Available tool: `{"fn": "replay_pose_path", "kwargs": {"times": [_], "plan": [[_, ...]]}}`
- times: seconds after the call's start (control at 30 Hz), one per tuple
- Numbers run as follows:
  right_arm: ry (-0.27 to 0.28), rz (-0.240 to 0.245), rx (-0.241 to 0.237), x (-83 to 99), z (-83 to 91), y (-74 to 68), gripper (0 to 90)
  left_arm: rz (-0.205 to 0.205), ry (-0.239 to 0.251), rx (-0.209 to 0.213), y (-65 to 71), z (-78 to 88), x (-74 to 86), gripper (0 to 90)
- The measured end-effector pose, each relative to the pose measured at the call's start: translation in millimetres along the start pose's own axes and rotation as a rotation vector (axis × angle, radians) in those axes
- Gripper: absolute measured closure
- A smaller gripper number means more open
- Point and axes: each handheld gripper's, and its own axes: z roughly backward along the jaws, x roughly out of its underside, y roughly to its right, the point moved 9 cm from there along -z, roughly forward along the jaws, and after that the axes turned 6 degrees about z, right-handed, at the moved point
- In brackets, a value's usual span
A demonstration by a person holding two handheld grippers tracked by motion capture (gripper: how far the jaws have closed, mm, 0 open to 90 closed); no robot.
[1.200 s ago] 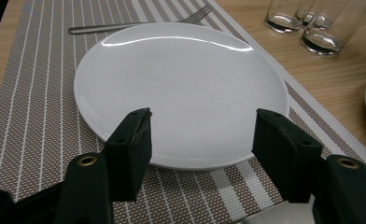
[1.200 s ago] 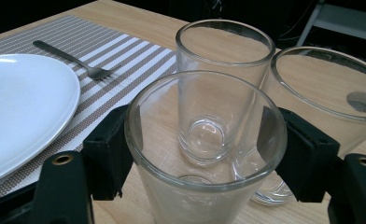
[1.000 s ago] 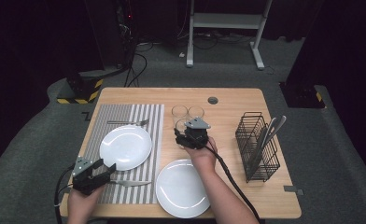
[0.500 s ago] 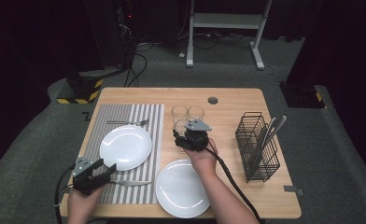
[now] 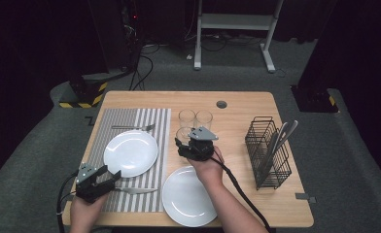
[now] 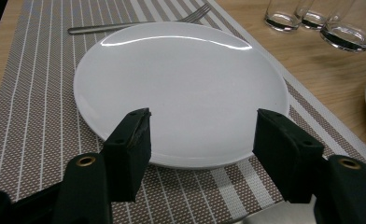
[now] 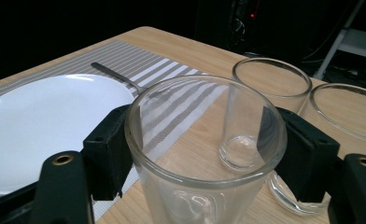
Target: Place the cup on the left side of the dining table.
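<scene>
My right tool (image 5: 187,145) clamps a glass (image 7: 204,154) by its sides, upright so it carries steadily, beside two other glasses (image 5: 195,118) on the tabletop (image 5: 237,102), while my left tool (image 5: 112,175) waits open, empty, facing the plate (image 6: 181,88).

We take this for a lab or test room set up as a dining scene, not a home. The wooden table (image 5: 237,104) stands alone on grey carpet (image 5: 43,160), with darkness around it. Beyond the table's far edge we see a white metal frame (image 5: 237,22) and loose cables (image 5: 145,58) on the floor, and near its far left corner a dark block marked with yellow-and-black hazard stripes (image 5: 84,92). A cable port (image 5: 221,104) sits close to the far edge of the table. On it lie a striped mat (image 5: 130,121), white plates (image 5: 130,153), glasses (image 5: 194,118) and a wire cutlery rack (image 5: 268,150), laid out tidily like a staged place setting.
</scene>
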Motion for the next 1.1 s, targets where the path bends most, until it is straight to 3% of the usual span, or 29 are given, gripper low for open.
{"fn": "replay_pose_path", "kwargs": {"times": [1.1], "plan": [[0.035,0.045,-0.147,-6.0,3.7,-71.6,27.9,-0.005,-0.004,-0.001,-0.5,-0.6,0.6,37.0]]}}
